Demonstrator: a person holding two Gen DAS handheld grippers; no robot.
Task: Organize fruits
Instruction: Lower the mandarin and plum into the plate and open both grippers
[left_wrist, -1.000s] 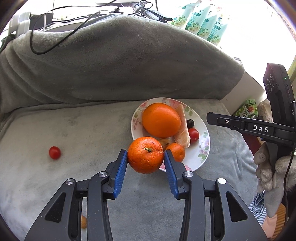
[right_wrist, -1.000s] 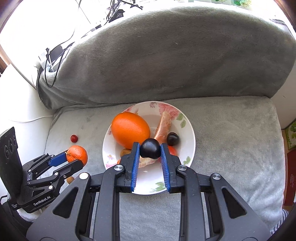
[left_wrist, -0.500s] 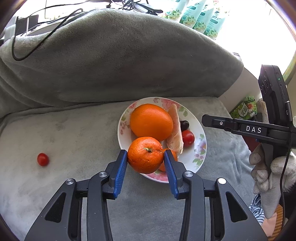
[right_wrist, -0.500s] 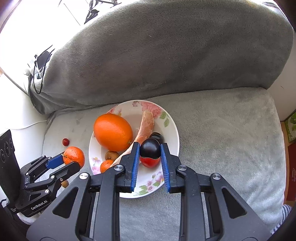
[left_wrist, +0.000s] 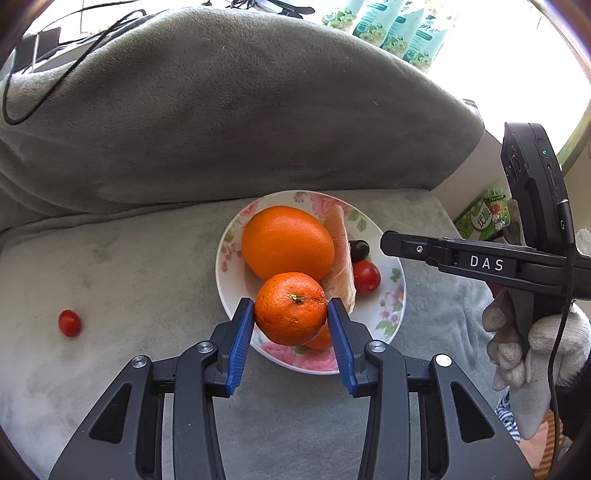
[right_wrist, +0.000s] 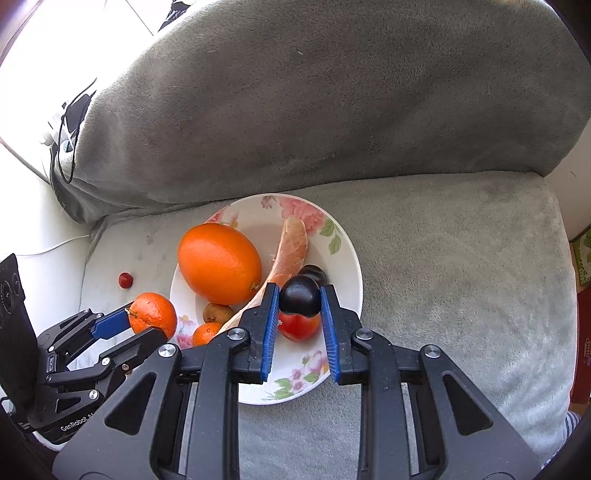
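Note:
A floral plate (left_wrist: 395, 295) (right_wrist: 351, 266) on the grey cushion holds a big orange (left_wrist: 286, 242) (right_wrist: 219, 264), a pale fruit wedge (left_wrist: 341, 258) (right_wrist: 290, 245), a red cherry tomato (left_wrist: 366, 275) (right_wrist: 299, 326), a dark grape (left_wrist: 359, 249) (right_wrist: 314, 272), a small mandarin (right_wrist: 207, 334) and a brown fruit (right_wrist: 217, 312). My left gripper (left_wrist: 290, 314) (right_wrist: 142, 321) is shut on a tangerine (left_wrist: 290, 308) (right_wrist: 153, 315) over the plate's near-left rim. My right gripper (right_wrist: 298, 301) is shut on a second dark grape (right_wrist: 299, 301), just above the tomato.
A lone cherry tomato (left_wrist: 69, 323) (right_wrist: 125, 280) lies on the cushion left of the plate. A grey-draped backrest (left_wrist: 229, 110) rises behind. Cables (left_wrist: 44, 85) lie at the upper left, green packets (left_wrist: 391, 29) at the upper right. A gloved hand (left_wrist: 532, 343) grips the right tool.
Both grippers have drifted in over the plate, each keeping its fruit. The tangerine now hangs above the near-left rim and the dark grape sits lower, over the tomato.

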